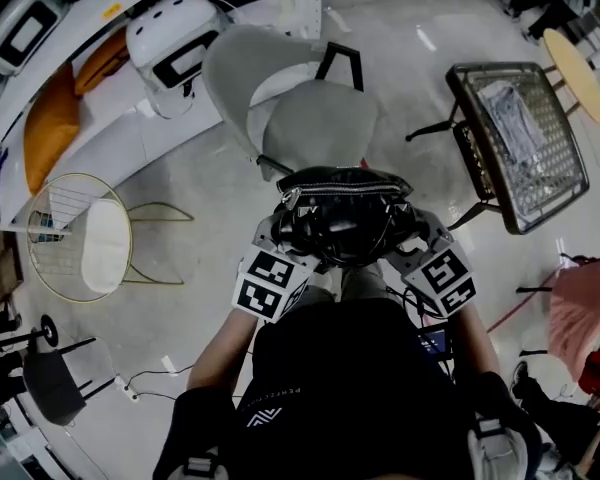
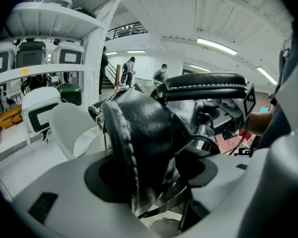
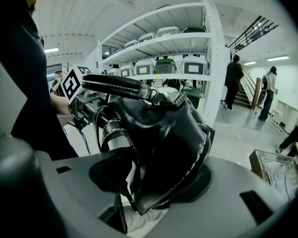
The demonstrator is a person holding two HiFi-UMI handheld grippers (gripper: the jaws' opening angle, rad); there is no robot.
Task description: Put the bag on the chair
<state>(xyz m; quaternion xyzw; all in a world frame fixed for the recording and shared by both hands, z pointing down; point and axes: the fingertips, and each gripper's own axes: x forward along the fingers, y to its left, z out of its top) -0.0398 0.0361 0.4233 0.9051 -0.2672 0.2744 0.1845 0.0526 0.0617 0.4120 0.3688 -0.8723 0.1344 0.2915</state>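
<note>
1. The left gripper [image 2: 149, 182] is clamping one end of the bag [image 1: 342, 208], and the right gripper [image 3: 154, 180] is clamping the other end.
2. The bag is hanging between them, off the chair [image 1: 315, 118], which is standing at its 12 o'clock.
3. White print on the person's shirt [image 1: 280, 400] is showing too small to read.

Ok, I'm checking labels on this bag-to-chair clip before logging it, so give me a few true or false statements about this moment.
1. The left gripper and the right gripper both clamp the black bag. True.
2. The bag rests on the grey chair. False: it is held up in front of the chair, whose seat is bare.
3. A gold wire chair stands to the person's left. True.
4. The mesh table holds nothing. False: something pale and crumpled lies on it.
</note>
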